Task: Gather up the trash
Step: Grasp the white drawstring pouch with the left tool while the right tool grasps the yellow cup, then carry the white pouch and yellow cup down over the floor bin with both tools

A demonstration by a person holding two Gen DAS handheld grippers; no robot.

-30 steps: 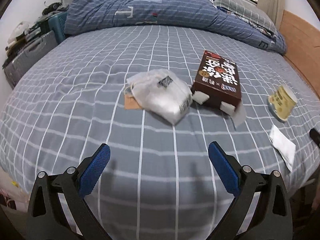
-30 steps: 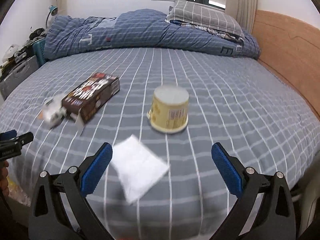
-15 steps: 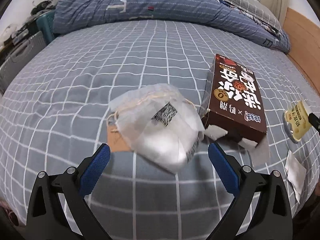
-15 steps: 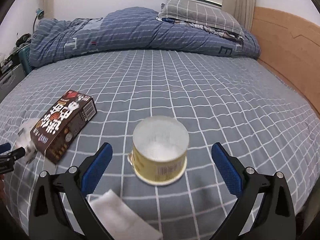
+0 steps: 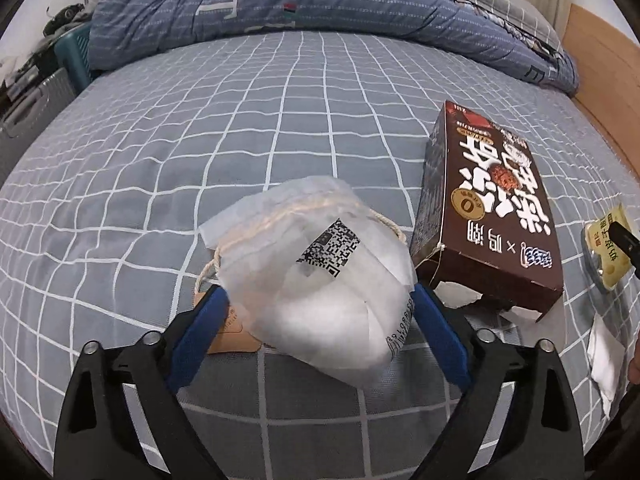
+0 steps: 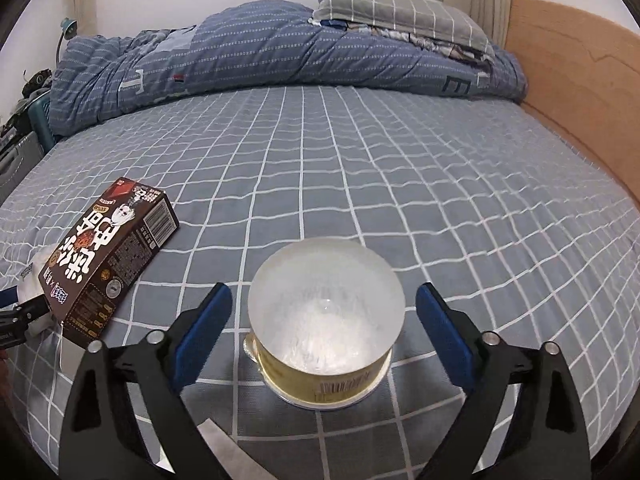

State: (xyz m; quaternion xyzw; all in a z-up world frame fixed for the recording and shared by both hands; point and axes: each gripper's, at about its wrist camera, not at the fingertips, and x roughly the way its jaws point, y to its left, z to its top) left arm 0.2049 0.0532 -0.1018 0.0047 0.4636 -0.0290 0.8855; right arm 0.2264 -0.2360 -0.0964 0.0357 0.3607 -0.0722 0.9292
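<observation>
A white drawstring pouch (image 5: 320, 284) with a QR label lies on the grey checked bed (image 5: 280, 112). My left gripper (image 5: 318, 304) is open with its blue pads on either side of the pouch. A brown snack box (image 5: 488, 216) lies just right of it, also in the right wrist view (image 6: 108, 256). A yellow cup (image 6: 326, 320) stands upside down on the bed between the pads of my open right gripper (image 6: 324, 308); it also shows in the left wrist view (image 5: 604, 252). A white wrapper (image 5: 604, 354) lies near the bed's front edge.
A bunched blue duvet (image 6: 280, 52) and a grey pillow (image 6: 400, 12) lie at the far end of the bed. A wooden board (image 6: 580, 88) runs along the right side. A suitcase and clutter (image 5: 28, 100) stand off the left side.
Both grippers moved forward and down. The left one now straddles the pouch and the right one straddles the cup. Both stayed open.
</observation>
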